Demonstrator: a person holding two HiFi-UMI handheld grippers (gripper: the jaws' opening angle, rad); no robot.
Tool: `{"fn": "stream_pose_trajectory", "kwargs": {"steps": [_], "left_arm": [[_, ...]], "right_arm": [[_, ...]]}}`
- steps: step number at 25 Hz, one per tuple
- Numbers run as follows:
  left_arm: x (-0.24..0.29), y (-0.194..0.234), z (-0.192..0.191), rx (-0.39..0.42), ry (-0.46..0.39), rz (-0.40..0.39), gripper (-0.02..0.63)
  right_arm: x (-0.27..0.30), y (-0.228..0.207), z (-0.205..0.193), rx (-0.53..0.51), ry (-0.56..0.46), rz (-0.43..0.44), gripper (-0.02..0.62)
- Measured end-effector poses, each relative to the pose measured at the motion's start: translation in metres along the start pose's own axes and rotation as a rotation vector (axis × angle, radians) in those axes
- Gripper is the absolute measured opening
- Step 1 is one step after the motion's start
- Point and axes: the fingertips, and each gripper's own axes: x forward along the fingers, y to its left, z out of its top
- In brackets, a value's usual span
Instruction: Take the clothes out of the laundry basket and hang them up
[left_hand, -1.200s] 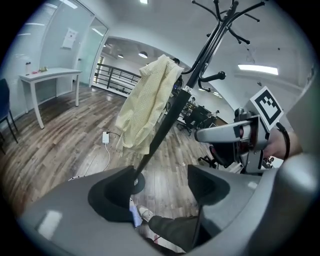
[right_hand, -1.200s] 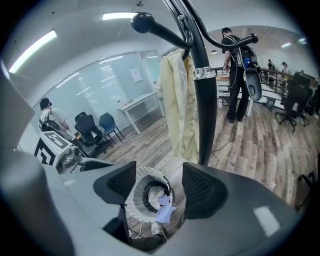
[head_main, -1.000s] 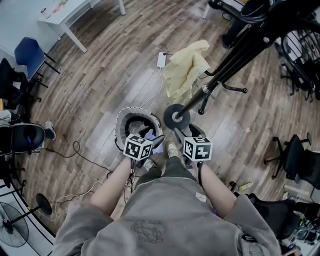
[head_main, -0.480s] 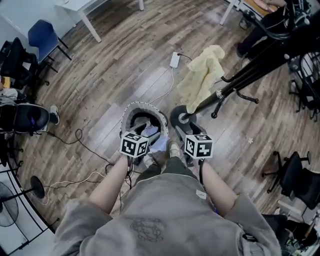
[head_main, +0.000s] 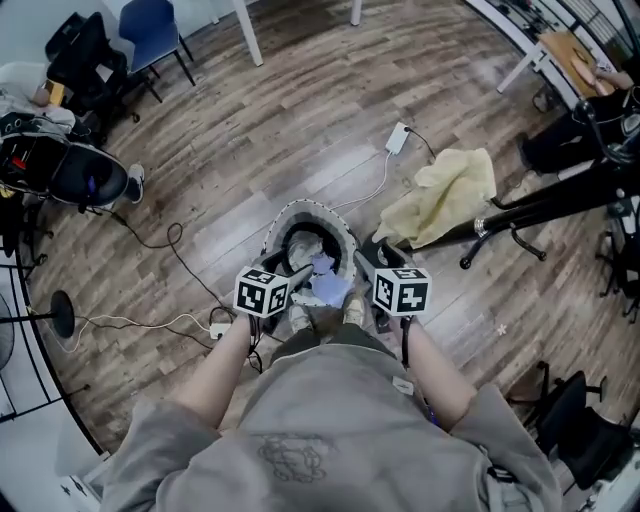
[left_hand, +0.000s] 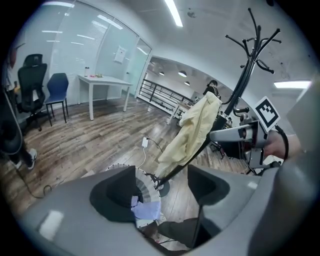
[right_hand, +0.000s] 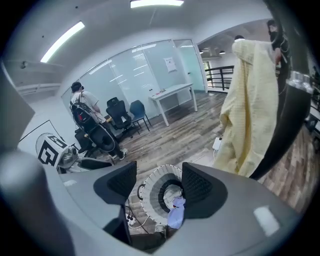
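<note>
**Head view.** A round laundry basket (head_main: 296, 216) with a white rim is seen on the wood floor (head_main: 250, 150), directly ahead of the person's feet. Clothes are piled inside it, and a pale lavender garment (head_main: 329, 286) is draped at its near edge. The left gripper (head_main: 293, 274) and right gripper (head_main: 368, 266) are held just above that near edge, one on either side of the lavender garment. A yellow garment (head_main: 446, 196) is hung on the coat rack (head_main: 545, 208), to the right of the basket. A power strip (head_main: 398, 138) is laid on the floor beyond.

**Left gripper view.** The left gripper (left_hand: 161, 187) is shown with its jaws well apart and nothing clamped. Past them the basket (left_hand: 146, 186), the lavender garment (left_hand: 146, 210) and the yellow garment (left_hand: 193, 129) are visible. The coat rack (left_hand: 245, 75) is seen upright. A white table (left_hand: 102, 80) is placed at the back.

**Right gripper view.** The right gripper (right_hand: 159, 182) is likewise spread wide and empty. The basket (right_hand: 151, 192) is framed between its jaws, with the lavender garment (right_hand: 176, 216) at the rim. The yellow garment (right_hand: 250, 110) is hung at the right.
</note>
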Motion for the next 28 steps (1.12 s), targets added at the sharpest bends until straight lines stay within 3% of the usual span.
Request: {"fn": "stream_pose_trajectory", "kwargs": {"steps": [8, 15, 28], "left_arm": [[-0.038, 0.032, -0.007, -0.090, -0.068, 0.105, 0.325], [-0.048, 0.041, -0.018, -0.138, -0.082, 0.140, 0.325], [0.002, 0.095, -0.048, -0.166, -0.034, 0.184, 0.325]], "right_arm": [[0.020, 0.033, 0.012, -0.087, 0.037, 0.077, 0.287], [0.030, 0.042, 0.007, -0.118, 0.070, 0.103, 0.284], [0.104, 0.026, -0.046, -0.162, 0.228, 0.089, 0.285]]}}
